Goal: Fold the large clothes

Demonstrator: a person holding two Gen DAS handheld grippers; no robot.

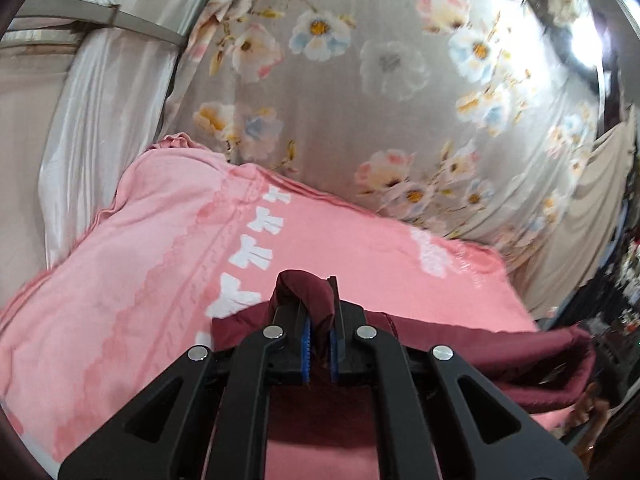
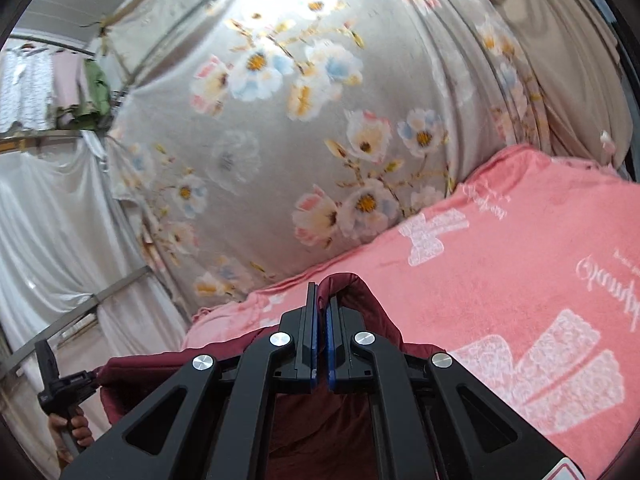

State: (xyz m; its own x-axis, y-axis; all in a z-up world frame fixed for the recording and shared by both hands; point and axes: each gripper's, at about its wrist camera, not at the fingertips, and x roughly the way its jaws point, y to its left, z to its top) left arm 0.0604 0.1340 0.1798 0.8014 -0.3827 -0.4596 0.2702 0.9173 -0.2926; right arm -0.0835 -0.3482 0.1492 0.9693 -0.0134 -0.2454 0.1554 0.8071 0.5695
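left tool (image 1: 318,300): black arms, silver rivets, blue toothed pads | right tool (image 2: 322,300): same

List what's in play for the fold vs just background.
In play: maroon garment, left gripper, right gripper, both shut on it.
Background: pink blanket, floral sheet, white curtain, hanging clothes.

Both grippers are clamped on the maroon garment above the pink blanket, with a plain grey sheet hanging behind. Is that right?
One detail is off: the sheet hanging behind is not plain but printed with flowers, as the right wrist view shows clearly. The rest holds: the left gripper and the right gripper are both clamped on the maroon garment above the pink blanket.
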